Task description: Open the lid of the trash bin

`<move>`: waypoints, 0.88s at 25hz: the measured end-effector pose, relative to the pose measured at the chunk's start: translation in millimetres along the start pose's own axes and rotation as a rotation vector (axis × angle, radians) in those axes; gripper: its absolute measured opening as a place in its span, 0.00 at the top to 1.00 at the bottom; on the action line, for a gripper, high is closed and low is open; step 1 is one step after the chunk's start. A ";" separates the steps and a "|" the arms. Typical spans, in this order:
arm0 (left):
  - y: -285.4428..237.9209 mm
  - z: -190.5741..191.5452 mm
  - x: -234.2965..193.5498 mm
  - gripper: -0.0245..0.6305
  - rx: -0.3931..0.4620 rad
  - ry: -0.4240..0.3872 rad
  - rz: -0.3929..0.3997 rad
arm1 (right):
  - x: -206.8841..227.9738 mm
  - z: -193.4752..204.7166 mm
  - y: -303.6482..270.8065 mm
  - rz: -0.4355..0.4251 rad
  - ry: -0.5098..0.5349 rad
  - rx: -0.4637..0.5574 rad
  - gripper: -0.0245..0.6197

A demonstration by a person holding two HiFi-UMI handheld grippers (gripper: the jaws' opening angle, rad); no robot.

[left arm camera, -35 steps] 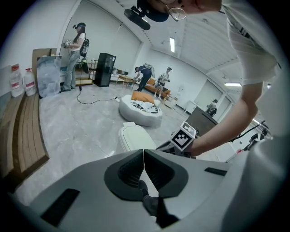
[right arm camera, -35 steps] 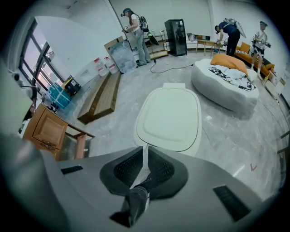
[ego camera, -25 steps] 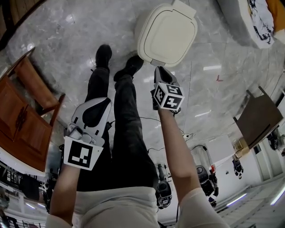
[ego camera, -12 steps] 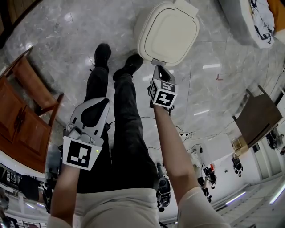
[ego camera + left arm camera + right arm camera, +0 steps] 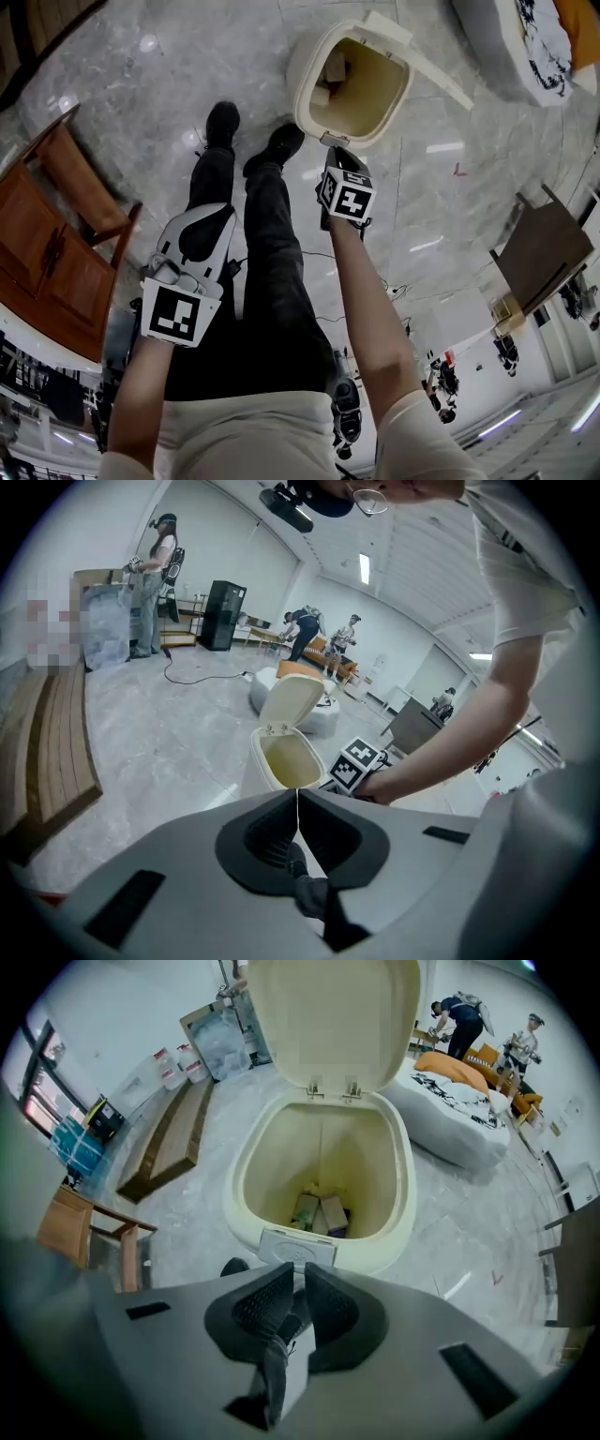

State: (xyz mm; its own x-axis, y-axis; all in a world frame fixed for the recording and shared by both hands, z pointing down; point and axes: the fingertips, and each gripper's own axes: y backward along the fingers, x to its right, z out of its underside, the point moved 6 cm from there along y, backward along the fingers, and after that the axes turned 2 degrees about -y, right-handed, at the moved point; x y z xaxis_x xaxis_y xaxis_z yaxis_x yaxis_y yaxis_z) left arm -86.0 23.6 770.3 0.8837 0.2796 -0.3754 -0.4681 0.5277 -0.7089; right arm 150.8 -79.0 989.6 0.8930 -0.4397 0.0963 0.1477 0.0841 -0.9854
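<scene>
The cream trash bin (image 5: 305, 103) stands on the marble floor ahead of the person's feet, its lid (image 5: 427, 64) swung up and back. From the right gripper view I look into the bin (image 5: 394, 1232); its lid (image 5: 328, 1016) stands upright and a few cartons (image 5: 319, 1211) lie at the bottom. My right gripper (image 5: 301, 1274) is shut, its tips right at the grey latch plate (image 5: 296, 1247) on the front rim. The left gripper (image 5: 297, 794) is shut on nothing and held back by the left leg (image 5: 208, 216), far from the bin (image 5: 281, 761).
The person's two black shoes (image 5: 222, 122) stand just left of the bin. A wooden chair (image 5: 70, 183) is at the left, a white cushion (image 5: 525, 47) at the top right, a brown panel (image 5: 544, 248) at the right. A wooden bench (image 5: 52, 752) runs along the wall.
The lid was flat on the bin and has now sprung up, showing the inside. The right gripper stays at the front latch. The left gripper has hardly moved.
</scene>
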 end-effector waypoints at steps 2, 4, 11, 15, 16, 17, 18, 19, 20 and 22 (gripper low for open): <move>4.6 -4.7 0.8 0.93 -0.004 -0.008 -0.003 | 1.3 0.6 0.7 -0.026 -0.010 -0.023 0.88; 10.5 -11.4 3.1 0.93 -0.008 -0.014 0.000 | 2.0 -0.9 4.6 -0.051 -0.025 -0.044 0.88; 24.8 -44.7 16.2 0.93 0.018 -0.051 0.001 | 13.8 -30.8 53.2 -0.093 -0.020 0.012 0.88; 32.4 -65.5 24.9 0.93 0.030 -0.068 -0.002 | 18.3 -47.8 85.4 -0.104 0.047 0.049 0.89; 34.9 -70.4 27.1 0.93 0.034 -0.066 -0.003 | 19.3 -51.1 94.0 -0.106 0.059 0.057 0.89; 37.8 -74.9 29.5 0.93 0.035 -0.063 -0.005 | 20.2 -53.5 103.1 -0.109 0.066 0.064 0.89; 41.0 -79.3 32.0 0.93 0.034 -0.060 -0.006 | 20.8 -55.6 112.7 -0.114 0.068 0.071 0.89; 44.0 -83.8 34.7 0.93 0.033 -0.061 -0.008 | 21.2 -57.9 122.5 -0.121 0.069 0.080 0.89; 46.7 -88.5 37.4 0.93 0.031 -0.065 -0.009 | 21.5 -60.9 132.4 -0.132 0.068 0.093 0.89; 51.3 -98.0 43.3 0.93 0.029 -0.081 -0.013 | 21.6 -68.0 152.3 -0.156 0.070 0.123 0.89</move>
State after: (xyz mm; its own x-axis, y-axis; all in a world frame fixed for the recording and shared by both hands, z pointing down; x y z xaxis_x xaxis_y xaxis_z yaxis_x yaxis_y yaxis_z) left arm -71.7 -15.8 659.1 0.8873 0.3363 -0.3156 -0.4574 0.5541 -0.6955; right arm 163.7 -136.5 832.0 0.8241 -0.5165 0.2324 0.3364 0.1164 -0.9345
